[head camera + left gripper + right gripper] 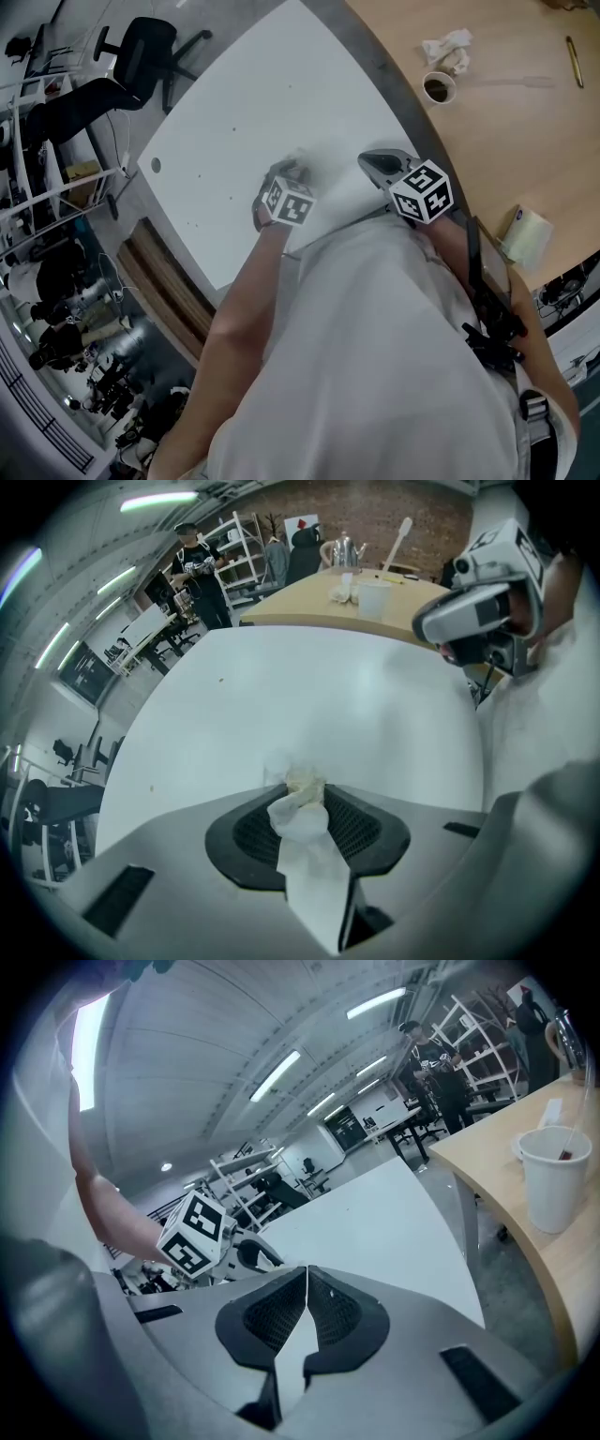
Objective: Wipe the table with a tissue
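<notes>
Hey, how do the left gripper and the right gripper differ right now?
The left gripper is clamped on a tissue; the right gripper has its jaws shut together on nothing. The left gripper points steeply down, with the tissue's tip at the white table; the right gripper aims much closer to level, out across that table. Both share the same grey-and-black build.
</notes>
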Tool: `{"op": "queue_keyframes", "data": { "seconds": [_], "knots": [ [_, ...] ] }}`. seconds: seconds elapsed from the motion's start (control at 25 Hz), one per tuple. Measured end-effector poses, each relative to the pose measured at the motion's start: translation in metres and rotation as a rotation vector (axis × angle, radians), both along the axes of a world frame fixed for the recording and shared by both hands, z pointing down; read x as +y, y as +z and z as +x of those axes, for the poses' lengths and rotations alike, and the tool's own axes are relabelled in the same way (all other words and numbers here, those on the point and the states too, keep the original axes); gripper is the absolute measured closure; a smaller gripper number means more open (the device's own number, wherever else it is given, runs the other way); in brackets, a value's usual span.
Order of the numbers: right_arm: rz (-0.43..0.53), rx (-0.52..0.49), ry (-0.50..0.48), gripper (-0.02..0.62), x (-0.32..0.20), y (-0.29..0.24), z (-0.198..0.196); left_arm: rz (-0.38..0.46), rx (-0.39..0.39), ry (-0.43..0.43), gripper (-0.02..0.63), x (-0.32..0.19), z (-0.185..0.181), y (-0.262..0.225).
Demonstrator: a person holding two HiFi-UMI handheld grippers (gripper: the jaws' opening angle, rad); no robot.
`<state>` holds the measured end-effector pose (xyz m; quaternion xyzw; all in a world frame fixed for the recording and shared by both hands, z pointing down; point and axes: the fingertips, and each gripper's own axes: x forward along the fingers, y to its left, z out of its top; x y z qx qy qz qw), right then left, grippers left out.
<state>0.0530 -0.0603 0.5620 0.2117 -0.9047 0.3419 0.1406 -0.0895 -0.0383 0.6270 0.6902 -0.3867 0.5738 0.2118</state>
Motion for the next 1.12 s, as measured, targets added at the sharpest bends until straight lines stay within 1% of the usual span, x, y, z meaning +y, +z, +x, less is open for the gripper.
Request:
{"op": "queue_keyframes", "data": {
  "seconds": [0.2,0.32,0.4,0.48,0.52,0.6,0.64,0.68,0.84,0.96,1.04,1.12],
  "knots": [
    [-0.002,0.001,-0.032,0.577,0.005,0.000,-0.005,0.026,0.021,-0.011,0.483,0.023,0.022,0.000],
    [0.000,0.003,-0.061,0.577,0.009,-0.002,-0.010,0.019,0.044,-0.007,0.483,0.038,0.035,-0.003],
    [0.004,0.003,-0.081,0.577,0.011,-0.004,-0.015,-0.004,0.083,-0.007,0.483,0.048,0.043,-0.003],
    [0.007,0.001,-0.095,0.577,0.013,-0.005,-0.020,-0.044,0.164,-0.028,0.483,0.059,0.050,-0.003],
    [0.009,0.001,-0.101,0.577,0.013,-0.006,-0.023,-0.065,0.222,-0.058,0.483,0.064,0.052,-0.003],
    [0.011,0.002,-0.114,0.577,0.013,-0.007,-0.027,-0.086,0.343,-0.156,0.483,0.071,0.051,-0.005],
    [0.013,0.005,-0.121,0.577,0.014,-0.008,-0.029,-0.078,0.390,-0.207,0.483,0.072,0.047,-0.006],
    [0.014,0.008,-0.129,0.577,0.014,-0.008,-0.031,-0.061,0.416,-0.252,0.483,0.073,0.040,-0.009],
    [0.020,0.014,-0.155,0.577,0.016,-0.010,-0.040,0.023,0.422,-0.425,0.482,0.073,-0.006,-0.024],
    [0.015,0.011,-0.164,0.577,0.020,-0.010,-0.047,0.063,0.401,-0.552,0.480,0.077,-0.048,-0.027],
    [0.010,0.011,-0.166,0.577,0.023,-0.009,-0.050,0.079,0.390,-0.614,0.480,0.077,-0.070,-0.025],
    [0.005,0.011,-0.167,0.577,0.027,-0.007,-0.053,0.093,0.385,-0.646,0.480,0.073,-0.087,-0.023]
  ]
}}
